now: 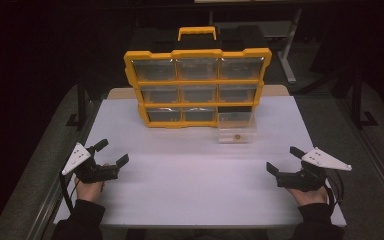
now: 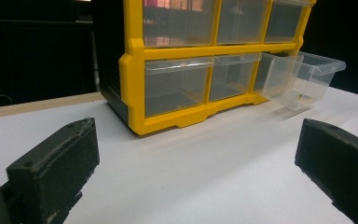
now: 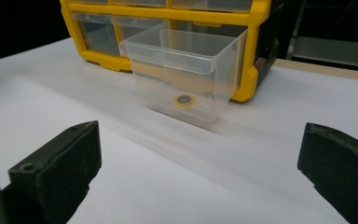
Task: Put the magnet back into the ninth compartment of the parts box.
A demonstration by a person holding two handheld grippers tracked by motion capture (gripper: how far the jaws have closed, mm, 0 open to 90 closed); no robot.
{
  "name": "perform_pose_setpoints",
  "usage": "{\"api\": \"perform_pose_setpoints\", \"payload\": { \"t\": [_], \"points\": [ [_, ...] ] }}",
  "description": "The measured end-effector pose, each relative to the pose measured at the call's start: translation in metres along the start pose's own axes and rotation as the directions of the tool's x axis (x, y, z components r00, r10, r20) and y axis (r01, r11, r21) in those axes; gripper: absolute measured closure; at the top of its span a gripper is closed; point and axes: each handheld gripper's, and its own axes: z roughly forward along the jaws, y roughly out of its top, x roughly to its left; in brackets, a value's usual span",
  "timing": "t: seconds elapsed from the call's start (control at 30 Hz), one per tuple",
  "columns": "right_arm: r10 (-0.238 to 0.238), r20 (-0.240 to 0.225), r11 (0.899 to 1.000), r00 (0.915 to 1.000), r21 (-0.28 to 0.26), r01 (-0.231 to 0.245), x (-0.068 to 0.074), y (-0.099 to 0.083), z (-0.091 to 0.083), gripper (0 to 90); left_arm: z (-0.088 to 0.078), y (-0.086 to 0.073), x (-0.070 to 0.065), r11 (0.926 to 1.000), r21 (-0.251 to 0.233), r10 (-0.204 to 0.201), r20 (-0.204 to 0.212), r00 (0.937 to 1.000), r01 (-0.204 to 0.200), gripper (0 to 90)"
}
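Pulled-out clear drawer (image 1: 236, 131), right of centre, lies nearer right tongs (image 1: 285, 161); washer, probably, inside; both tongs released, left tongs (image 1: 114, 152) farther.

The yellow plastic drawer cabinet (image 1: 198, 87) stands upright on the white table (image 1: 195, 190), toward its far edge. The clear plastic drawer (image 1: 236, 128) juts forward out of the cabinet's bottom right compartment, its front end on the table before the cabinet. A small yellow ring with a dark centre (image 3: 183, 100) lies in that drawer, on its floor. Well before the cabinet, near the table's front edge, the left gripper (image 1: 111, 153) sits to the cabinet's left and the right gripper (image 1: 284, 160) to its right, well apart from each other.
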Motion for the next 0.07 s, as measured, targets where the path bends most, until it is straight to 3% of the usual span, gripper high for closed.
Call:
{"api": "perform_pose_setpoints", "payload": {
  "t": [0.07],
  "points": [
    [0.01, -0.001, 1.0, 0.9999, -0.009, -0.01, -0.0006, -0.0007, -0.0008, 0.0, -0.0002, 0.0001, 0.0002, 1.0, -0.001, -0.002, -0.002, 1.0, 0.002, 0.0]
  ]
}}
